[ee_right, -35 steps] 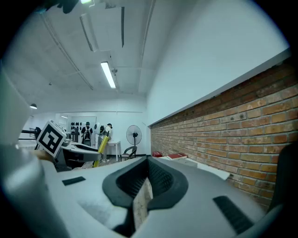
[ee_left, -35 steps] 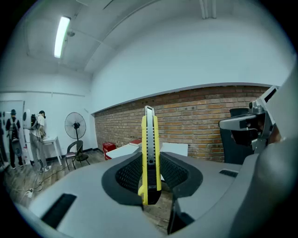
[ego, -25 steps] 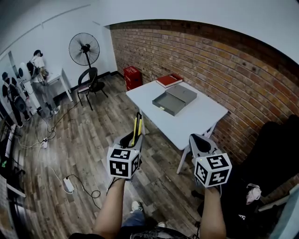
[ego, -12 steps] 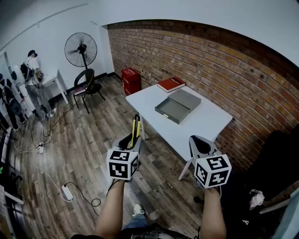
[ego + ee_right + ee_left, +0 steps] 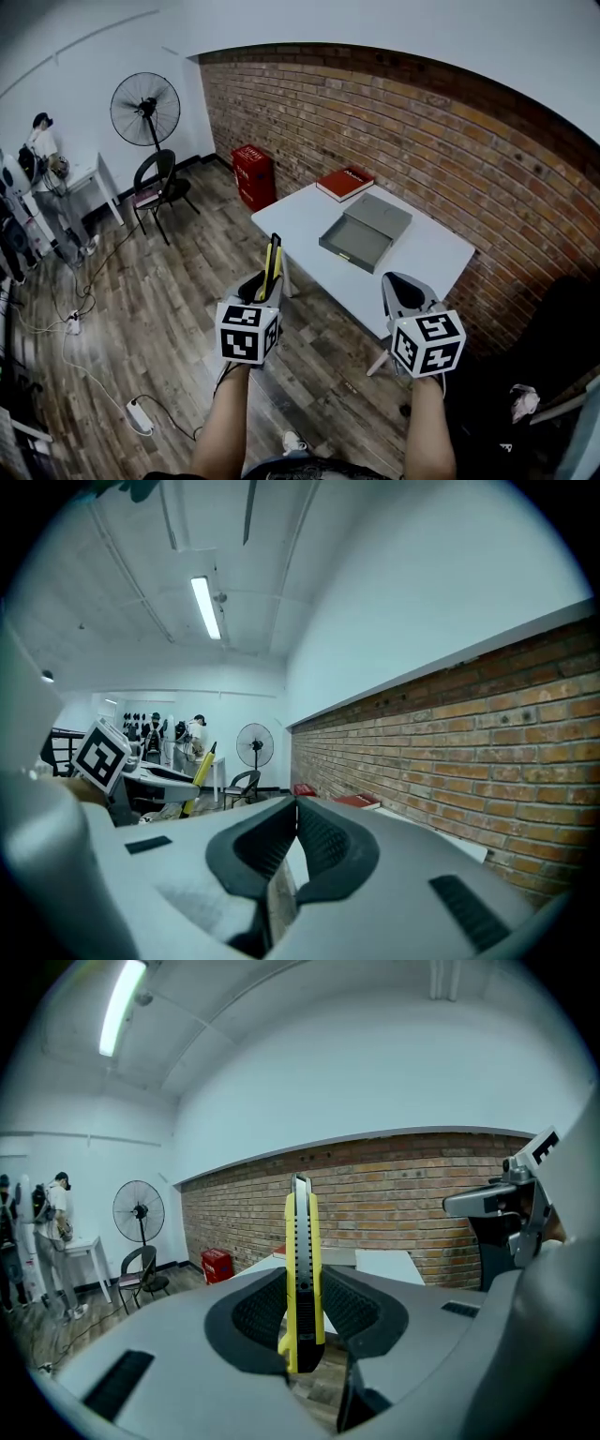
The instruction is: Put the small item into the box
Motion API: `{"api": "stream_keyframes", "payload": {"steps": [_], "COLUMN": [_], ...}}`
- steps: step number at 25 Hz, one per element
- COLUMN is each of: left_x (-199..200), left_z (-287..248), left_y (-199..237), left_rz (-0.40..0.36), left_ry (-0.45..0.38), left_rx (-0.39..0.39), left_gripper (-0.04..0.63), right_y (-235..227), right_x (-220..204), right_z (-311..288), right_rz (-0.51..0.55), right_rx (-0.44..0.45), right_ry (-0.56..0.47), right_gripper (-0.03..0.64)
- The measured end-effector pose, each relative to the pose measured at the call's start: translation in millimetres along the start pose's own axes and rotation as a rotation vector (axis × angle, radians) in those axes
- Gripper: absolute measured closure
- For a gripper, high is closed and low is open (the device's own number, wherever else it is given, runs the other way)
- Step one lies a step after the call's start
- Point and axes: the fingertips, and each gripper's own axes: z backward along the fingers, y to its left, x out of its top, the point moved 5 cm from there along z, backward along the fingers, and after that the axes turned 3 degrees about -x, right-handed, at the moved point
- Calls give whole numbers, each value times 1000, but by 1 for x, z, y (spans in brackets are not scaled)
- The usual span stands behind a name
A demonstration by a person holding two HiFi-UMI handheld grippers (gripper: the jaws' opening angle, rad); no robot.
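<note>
A yellow and black utility knife stands upright between the jaws of my left gripper, which is shut on it. In the left gripper view the knife rises straight up between the two dark pads. My right gripper is held level beside the left one, shut with nothing in it; its pads meet. An open grey box with its lid laid back sits on the white table, well ahead of both grippers.
A red book lies at the table's far corner by the brick wall. A standing fan, a chair and a red crate stand at the back left. A power strip and cables lie on the wooden floor.
The view has swung left and the table has shifted right in the picture. Both grippers keep their places in the view; the knife stays gripped.
</note>
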Motion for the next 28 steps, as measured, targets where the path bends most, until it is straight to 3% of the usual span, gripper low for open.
{"api": "stream_keyframes", "payload": {"steps": [9, 28], "left_x": [5, 5], "left_z": [-32, -71], "left_y": [52, 89], "left_rz": [-4, -16], "left_ry": [1, 5], "left_rx": [-69, -141], "left_gripper": [465, 465], "right_y": [22, 18], "right_x": [13, 20], "right_z": [-47, -80], "right_rz": [14, 9], "right_rx": [-65, -161], "right_ry": [13, 3], "right_gripper": [597, 597]}}
